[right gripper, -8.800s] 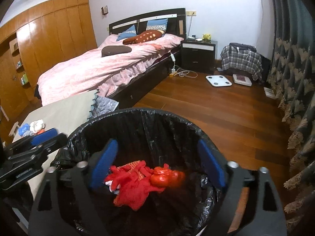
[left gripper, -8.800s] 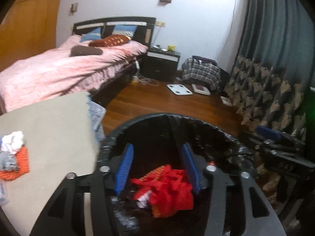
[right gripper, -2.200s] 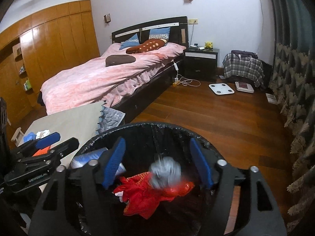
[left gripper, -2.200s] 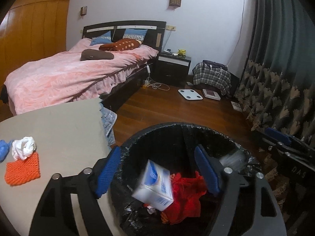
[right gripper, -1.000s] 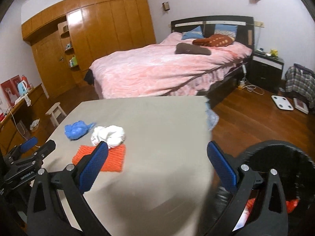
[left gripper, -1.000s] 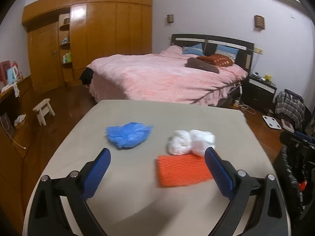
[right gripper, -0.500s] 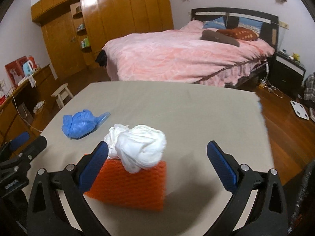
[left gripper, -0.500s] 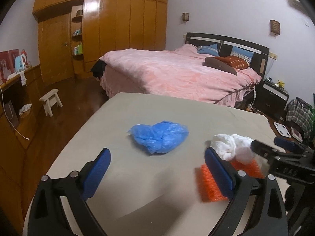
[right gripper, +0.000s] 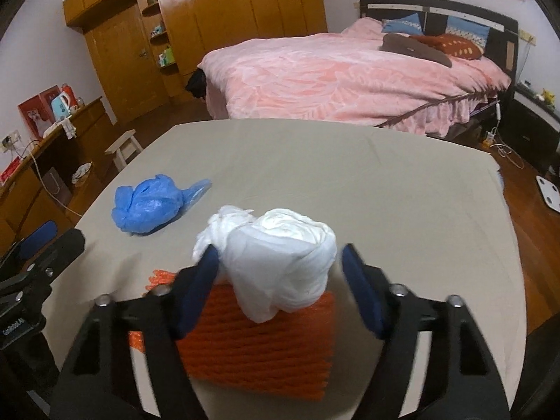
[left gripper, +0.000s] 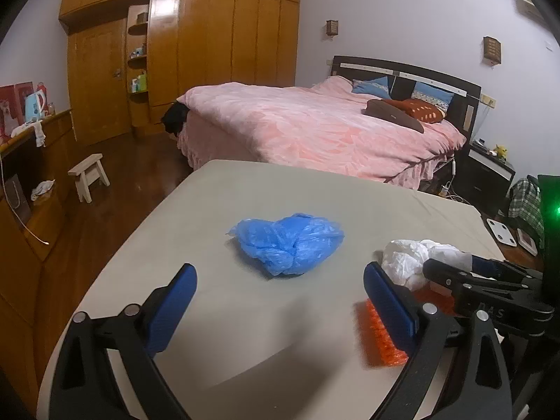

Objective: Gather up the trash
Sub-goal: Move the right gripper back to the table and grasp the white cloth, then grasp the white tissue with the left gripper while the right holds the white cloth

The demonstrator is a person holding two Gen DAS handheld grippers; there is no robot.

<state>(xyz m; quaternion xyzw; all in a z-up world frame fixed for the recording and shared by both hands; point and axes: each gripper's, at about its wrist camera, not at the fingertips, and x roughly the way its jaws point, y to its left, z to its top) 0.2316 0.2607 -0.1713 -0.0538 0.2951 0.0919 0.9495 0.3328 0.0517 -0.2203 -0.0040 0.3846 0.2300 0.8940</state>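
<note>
On the beige table (right gripper: 350,175) lie a crumpled blue plastic bag (right gripper: 150,206), a white plastic wad (right gripper: 280,252) and, under the wad, an orange foam net (right gripper: 259,336). My right gripper (right gripper: 280,262) is low over the net with the white wad between its jaws, which are closing. Its left pad meets the wad and a small gap shows at the right pad. My left gripper (left gripper: 278,280) stands open just short of the blue bag (left gripper: 287,241), nothing between its fingers. The white wad (left gripper: 406,259) and right gripper (left gripper: 455,267) show at its right.
A pink bed (right gripper: 332,77) stands beyond the table, with a wooden wardrobe (left gripper: 182,52) behind it. A small stool (left gripper: 89,175) and a low wooden desk (left gripper: 31,147) are on the left. The table edge drops to wood floor (right gripper: 546,255) at the right.
My right gripper has moved forward and down over the white wad, and its jaws have narrowed around it. The left gripper has stayed nearly still in front of the blue bag.
</note>
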